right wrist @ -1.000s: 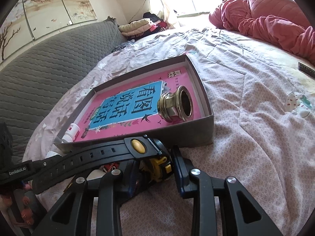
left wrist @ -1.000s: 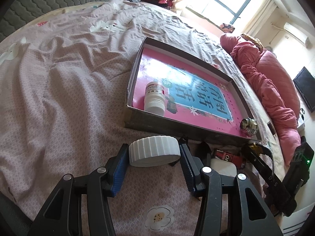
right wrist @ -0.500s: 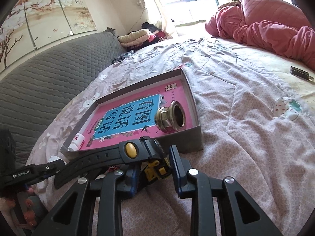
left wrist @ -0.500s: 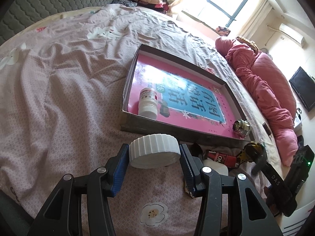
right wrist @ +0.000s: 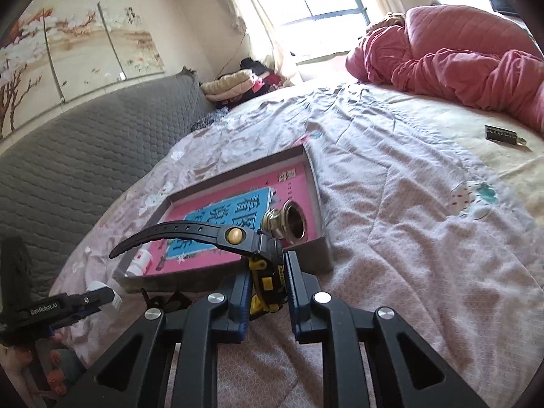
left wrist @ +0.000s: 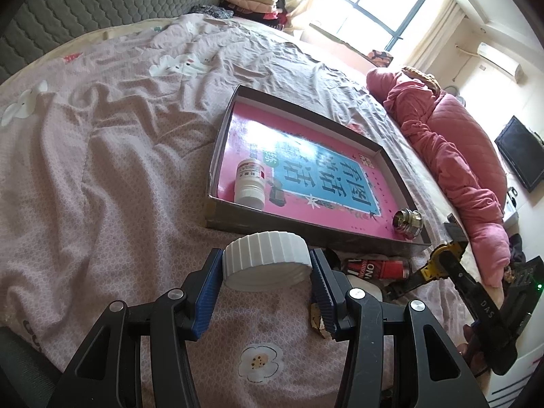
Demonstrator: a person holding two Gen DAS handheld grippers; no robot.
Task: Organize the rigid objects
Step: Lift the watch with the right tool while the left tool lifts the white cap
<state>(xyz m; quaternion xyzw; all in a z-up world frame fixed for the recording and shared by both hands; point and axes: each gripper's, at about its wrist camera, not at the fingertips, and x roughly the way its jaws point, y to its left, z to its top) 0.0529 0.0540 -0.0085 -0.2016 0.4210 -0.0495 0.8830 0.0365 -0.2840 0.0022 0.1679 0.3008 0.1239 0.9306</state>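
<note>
- Bedding: a pink patterned bedspread [left wrist: 112, 176] carries all task items; a shallow grey box [left wrist: 401, 170] with a pink printed floor is laid near its middle.
- Left gripper [left wrist: 267, 265]: a white ribbed cap [left wrist: 267, 258] is pinched between the blue pads, which press on both of its sides. The cap is held clear of the bedspread, just in front of the box's near wall.
- Right gripper [right wrist: 267, 272]: a black and yellow watch [right wrist: 265, 261] is clamped at its case between the pads. The jaws have just been closing on it. One strap [right wrist: 176, 231] is seen arching up and to the left, over the box's near wall.
- Box contents: a white medicine bottle [left wrist: 250, 183] is laid on its side at the near left corner; a metal threaded fitting [left wrist: 408, 222] is laid at the near right corner.
- Outside the box: a red and black tube [left wrist: 377, 268] is laid on the bedspread beside the near wall, between the two grippers.
</note>
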